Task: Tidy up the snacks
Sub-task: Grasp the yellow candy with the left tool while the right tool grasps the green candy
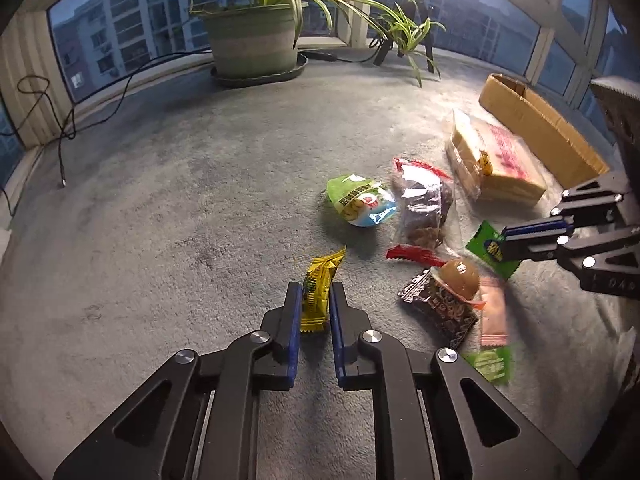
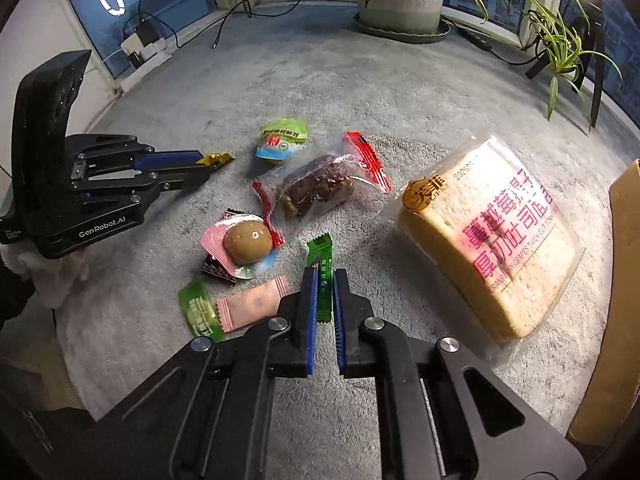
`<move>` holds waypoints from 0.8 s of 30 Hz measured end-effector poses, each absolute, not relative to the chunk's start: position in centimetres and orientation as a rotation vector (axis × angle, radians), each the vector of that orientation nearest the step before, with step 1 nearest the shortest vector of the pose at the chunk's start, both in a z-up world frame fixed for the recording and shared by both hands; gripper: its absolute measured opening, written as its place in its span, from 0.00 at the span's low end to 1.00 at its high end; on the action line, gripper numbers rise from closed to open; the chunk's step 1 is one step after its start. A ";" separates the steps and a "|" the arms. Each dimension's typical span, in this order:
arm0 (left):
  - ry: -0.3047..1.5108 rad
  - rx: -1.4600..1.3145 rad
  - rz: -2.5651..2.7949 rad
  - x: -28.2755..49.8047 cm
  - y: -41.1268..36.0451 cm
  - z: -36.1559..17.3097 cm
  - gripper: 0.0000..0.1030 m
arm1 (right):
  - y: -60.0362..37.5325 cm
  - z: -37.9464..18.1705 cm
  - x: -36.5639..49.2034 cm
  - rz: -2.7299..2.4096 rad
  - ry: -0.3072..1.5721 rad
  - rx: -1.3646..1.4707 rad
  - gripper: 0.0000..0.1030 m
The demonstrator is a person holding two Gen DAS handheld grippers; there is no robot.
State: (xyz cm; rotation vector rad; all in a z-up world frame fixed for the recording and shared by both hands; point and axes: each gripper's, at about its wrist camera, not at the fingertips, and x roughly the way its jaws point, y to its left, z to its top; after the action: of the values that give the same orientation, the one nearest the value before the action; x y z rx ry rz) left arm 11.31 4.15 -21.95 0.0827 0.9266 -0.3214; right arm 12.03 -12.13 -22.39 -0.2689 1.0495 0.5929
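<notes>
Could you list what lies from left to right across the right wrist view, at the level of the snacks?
Left gripper on the yellow candy → egg → green candy in the right gripper → bread → cardboard box.

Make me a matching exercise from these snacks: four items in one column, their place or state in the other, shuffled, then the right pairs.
1. yellow packet
2. green candy
3. bread pack
4. brown egg pack

A. lying beside the cardboard box
B. between the right gripper fingers
C. resting on other wrappers
D. between the left gripper fingers

Pairs: 1-D, 2-B, 3-A, 4-C
</notes>
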 end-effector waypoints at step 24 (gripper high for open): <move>0.937 0.045 -0.315 11.9 4.3 -22.5 0.10 | -11.5 -23.5 12.1 0.620 1.091 -0.291 0.20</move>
State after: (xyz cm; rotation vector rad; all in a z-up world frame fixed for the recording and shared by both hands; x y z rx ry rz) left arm 11.94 4.31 -22.50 0.0446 0.9369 -0.3148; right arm 12.05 -11.54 -23.54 -0.2906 1.0905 0.6201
